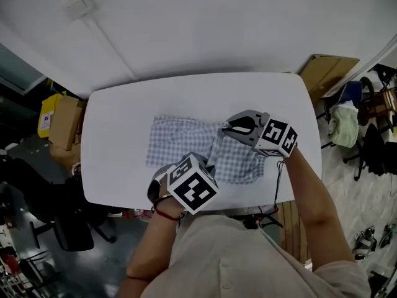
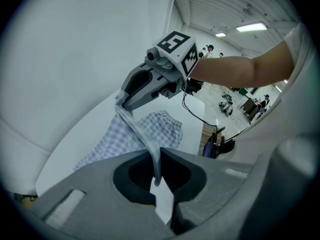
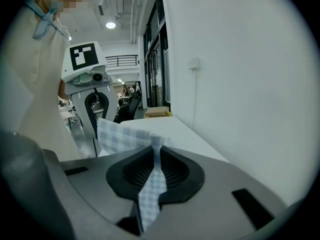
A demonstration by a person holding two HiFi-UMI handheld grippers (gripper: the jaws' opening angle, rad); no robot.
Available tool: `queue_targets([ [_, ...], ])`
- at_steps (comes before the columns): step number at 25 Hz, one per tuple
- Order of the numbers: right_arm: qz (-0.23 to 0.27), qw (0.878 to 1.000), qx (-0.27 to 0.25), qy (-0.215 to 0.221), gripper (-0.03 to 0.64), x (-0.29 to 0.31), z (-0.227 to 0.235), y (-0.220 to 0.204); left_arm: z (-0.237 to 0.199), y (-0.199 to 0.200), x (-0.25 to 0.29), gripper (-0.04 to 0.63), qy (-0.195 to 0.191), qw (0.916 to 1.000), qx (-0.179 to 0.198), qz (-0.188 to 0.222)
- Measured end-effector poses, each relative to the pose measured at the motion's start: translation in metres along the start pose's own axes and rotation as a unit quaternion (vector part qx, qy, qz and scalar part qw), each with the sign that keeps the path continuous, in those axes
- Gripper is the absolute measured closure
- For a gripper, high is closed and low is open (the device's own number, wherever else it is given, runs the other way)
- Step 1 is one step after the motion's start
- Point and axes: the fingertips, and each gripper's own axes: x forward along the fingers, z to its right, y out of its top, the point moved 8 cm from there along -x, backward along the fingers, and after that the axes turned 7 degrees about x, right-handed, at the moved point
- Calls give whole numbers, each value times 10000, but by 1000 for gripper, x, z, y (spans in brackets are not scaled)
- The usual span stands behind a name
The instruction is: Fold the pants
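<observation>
Blue-and-white checked pants (image 1: 180, 144) lie on the white table (image 1: 118, 135), and the part nearest me is lifted off it. My left gripper (image 1: 208, 162) is shut on one edge of the cloth; in the left gripper view the fabric (image 2: 135, 134) runs as a taut strip into the closed jaws (image 2: 155, 171). My right gripper (image 1: 227, 128) is shut on another part of the same edge, a checked strip pinched between its pads (image 3: 156, 154). The two grippers hang close together above the pants' right half. Each shows in the other's view: the right gripper (image 2: 121, 101) and the left gripper's cube (image 3: 84, 57).
Cardboard boxes (image 1: 62, 120) stand left of the table and a dark chair (image 1: 68, 228) sits at its near-left corner. A brown board (image 1: 325, 67) and a chair draped with cloth (image 1: 344, 126) are to the right. The wall (image 1: 217, 23) runs along the table's far edge.
</observation>
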Motion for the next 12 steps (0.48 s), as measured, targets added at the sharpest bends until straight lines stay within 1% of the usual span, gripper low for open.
queue_targets([
  [6, -371, 9992, 145, -100, 568, -9, 3, -44, 20, 17, 47, 575, -214, 9993, 189, -227],
  [12, -406, 9985, 298, -199, 569, -21, 5, -68, 41, 34, 80, 575, -278, 9981, 457, -314],
])
